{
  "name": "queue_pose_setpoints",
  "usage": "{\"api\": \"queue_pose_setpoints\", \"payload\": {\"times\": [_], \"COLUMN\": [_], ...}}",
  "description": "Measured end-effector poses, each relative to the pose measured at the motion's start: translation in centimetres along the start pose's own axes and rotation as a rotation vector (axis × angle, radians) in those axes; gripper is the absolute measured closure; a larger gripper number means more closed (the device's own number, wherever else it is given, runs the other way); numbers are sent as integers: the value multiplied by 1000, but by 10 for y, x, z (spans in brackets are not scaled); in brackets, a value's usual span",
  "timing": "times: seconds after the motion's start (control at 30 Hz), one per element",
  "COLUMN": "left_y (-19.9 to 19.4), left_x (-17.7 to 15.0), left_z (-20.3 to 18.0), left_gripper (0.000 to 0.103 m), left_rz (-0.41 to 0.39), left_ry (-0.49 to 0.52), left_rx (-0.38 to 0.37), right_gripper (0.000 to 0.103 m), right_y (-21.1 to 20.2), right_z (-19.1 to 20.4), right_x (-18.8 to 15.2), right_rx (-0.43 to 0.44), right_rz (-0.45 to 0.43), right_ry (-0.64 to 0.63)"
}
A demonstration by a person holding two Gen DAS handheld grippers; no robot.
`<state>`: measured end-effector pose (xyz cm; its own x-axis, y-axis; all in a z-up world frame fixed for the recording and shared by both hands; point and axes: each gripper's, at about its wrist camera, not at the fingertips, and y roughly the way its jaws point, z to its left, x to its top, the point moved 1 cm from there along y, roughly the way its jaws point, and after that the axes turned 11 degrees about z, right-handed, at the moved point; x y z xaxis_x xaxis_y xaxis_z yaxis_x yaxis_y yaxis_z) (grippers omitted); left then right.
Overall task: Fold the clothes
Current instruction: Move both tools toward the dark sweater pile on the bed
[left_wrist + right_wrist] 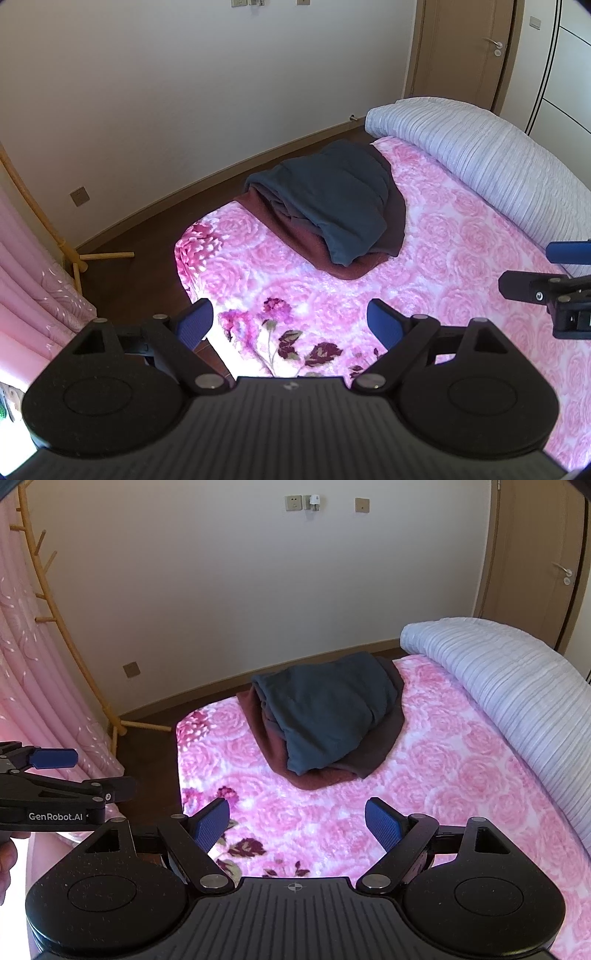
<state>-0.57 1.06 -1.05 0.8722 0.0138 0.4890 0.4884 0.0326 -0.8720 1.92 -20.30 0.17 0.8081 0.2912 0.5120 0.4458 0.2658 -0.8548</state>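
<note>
Looking along both tools, we find each one angled downward over the bed (461, 258), side by side and apart from each other. Our left tool (290, 325) stands with its blue pads spread wide and nothing but the pink floral bedspread (461, 775) showing between them; it reappears at the left edge of the right wrist view, seen side-on, where white lettering on its black body reads "GenRobot.AI". A part of a hand (7, 864) shows just below that body at the frame edge. Our right tool (297, 823) is likewise spread wide and empty, its tips hanging above the near part of the bedspread. The clothes (332, 206) lie in a loose pile further up the bed, near its left edge and well clear of both tools: a dark teal garment (328, 709) on top, with a maroon garment (273, 746) under it. A rolled pale striped quilt (517, 686) lies along the right side of the bed. Small marks on each tool's front plate are too small for us to read.
</note>
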Motion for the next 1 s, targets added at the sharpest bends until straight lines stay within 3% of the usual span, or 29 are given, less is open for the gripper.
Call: {"api": "queue_pose_setpoints", "payload": {"times": [0.43,1.0], "left_y": [2,-1], "left_x": [-5,-3], "left_z": [-6,-38], "left_gripper": [15,15], "left_rz": [26,34], "left_ry": [-18,-40], "left_rx": [23,93], "right_gripper": [19,19], "right_y": [9,13], "right_z": [-5,-46], "right_x": [-6,-4], "right_rx": [27,79], "right_rz": [30,37], "right_ry": [-12,-27]}}
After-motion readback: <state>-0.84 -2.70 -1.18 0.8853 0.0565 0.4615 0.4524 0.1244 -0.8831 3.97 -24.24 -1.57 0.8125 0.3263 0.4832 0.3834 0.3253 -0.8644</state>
